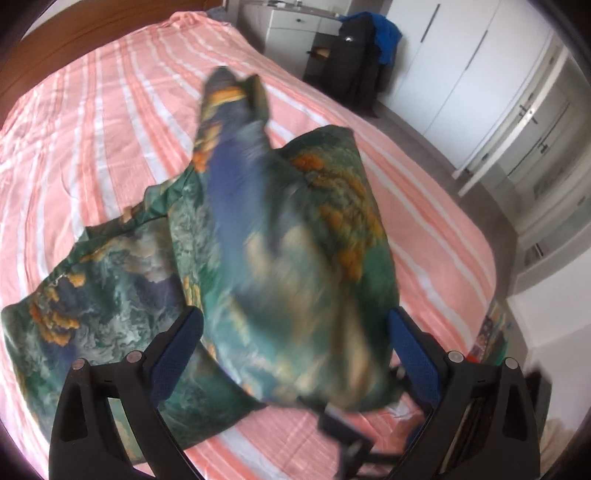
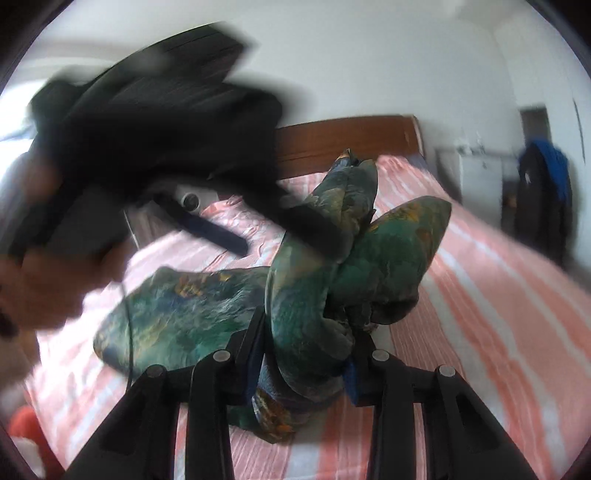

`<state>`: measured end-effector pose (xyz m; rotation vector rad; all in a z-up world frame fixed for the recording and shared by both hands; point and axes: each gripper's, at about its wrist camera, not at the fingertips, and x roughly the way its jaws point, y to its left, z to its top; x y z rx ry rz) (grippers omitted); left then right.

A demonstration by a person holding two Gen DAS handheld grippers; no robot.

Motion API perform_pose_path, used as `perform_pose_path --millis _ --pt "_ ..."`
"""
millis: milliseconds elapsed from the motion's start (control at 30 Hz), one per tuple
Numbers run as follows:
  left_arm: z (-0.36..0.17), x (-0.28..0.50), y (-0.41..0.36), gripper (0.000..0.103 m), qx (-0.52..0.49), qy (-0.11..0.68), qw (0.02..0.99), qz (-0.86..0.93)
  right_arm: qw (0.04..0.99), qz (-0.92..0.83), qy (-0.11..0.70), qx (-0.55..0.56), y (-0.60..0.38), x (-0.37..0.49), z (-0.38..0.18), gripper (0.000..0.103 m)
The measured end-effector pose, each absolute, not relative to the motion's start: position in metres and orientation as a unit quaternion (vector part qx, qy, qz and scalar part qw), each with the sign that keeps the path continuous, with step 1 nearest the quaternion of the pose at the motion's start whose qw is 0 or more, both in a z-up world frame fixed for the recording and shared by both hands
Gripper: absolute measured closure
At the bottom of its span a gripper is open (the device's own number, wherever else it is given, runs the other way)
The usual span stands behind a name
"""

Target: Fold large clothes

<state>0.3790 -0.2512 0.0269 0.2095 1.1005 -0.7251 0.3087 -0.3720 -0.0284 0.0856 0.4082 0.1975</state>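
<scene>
A large green, blue and orange patterned garment lies bunched on the bed, its middle pulled up into a peak. In the right wrist view my right gripper is shut on a thick bundle of that garment, which fills the gap between both fingers. My left gripper stands open with its blue-padded fingers wide apart and the raised cloth bulging between them. From the right wrist view the left gripper is blurred, with one finger against the cloth peak and the other apart from it.
The bed has a pink and white striped sheet and a brown headboard. White wardrobes and a drawer unit stand past the far side. Dark and blue clothes hang there. A hand holds the left gripper.
</scene>
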Motion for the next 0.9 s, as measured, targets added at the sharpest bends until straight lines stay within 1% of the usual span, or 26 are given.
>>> perform_pose_path --millis 133,200,233,267,300,333,400,433,500,567,600,667,767,833,900 --pt "0.023 0.377 -0.261 0.004 0.139 0.527 0.782 -0.303 0.971 0.116 0.192 -0.088 -0.315 0.303 -0.035 0.07" --pt "0.014 0.372 -0.267 0.004 0.186 0.528 0.783 -0.27 0.964 0.129 0.183 -0.14 -0.29 0.298 -0.038 0.07" --pt "0.007 0.37 -0.269 0.007 0.212 0.527 0.784 -0.251 0.962 0.133 0.18 -0.153 -0.283 0.298 -0.038 0.07" --pt "0.003 0.369 -0.269 0.013 0.224 0.523 0.788 -0.237 0.96 0.138 0.18 -0.163 -0.277 0.297 -0.039 0.071" --pt "0.0 0.37 -0.266 0.042 0.235 0.518 0.793 -0.218 0.959 0.141 0.181 -0.166 -0.273 0.299 -0.039 0.071" --pt "-0.002 0.373 -0.262 0.059 0.238 0.514 0.798 -0.206 0.959 0.142 0.182 -0.166 -0.275 0.302 -0.04 0.071" --pt "0.001 0.381 -0.249 0.07 0.196 0.524 0.799 -0.219 0.958 0.148 0.186 -0.163 -0.279 0.303 -0.044 0.071" --pt "0.004 0.386 -0.241 0.072 0.18 0.527 0.801 -0.221 0.958 0.148 0.185 -0.162 -0.28 0.303 -0.044 0.071" --pt "0.014 0.393 -0.222 0.074 0.141 0.526 0.807 -0.227 0.957 0.156 0.185 -0.158 -0.283 0.3 -0.042 0.062" --pt "0.024 0.399 -0.203 0.074 0.115 0.518 0.815 -0.235 0.956 0.182 0.19 -0.132 -0.282 0.283 -0.03 0.018" --pt "0.03 0.402 -0.192 0.074 0.097 0.516 0.817 -0.238 0.957 0.191 0.188 -0.114 -0.288 0.275 -0.025 0.012" --pt "0.038 0.408 -0.171 0.074 0.067 0.515 0.82 -0.242 0.961 0.198 0.178 -0.07 -0.3 0.256 -0.018 0.009" --pt "0.046 0.411 -0.142 0.073 0.043 0.509 0.824 -0.244 0.966 0.188 0.172 -0.032 -0.316 0.228 -0.023 0.005" --pt "0.048 0.413 -0.124 0.073 0.026 0.509 0.826 -0.242 0.968 0.178 0.173 -0.027 -0.325 0.215 -0.032 0.005" --pt "0.046 0.416 -0.105 0.073 0.006 0.51 0.827 -0.236 0.966 0.172 0.191 -0.033 -0.329 0.211 -0.046 0.005"
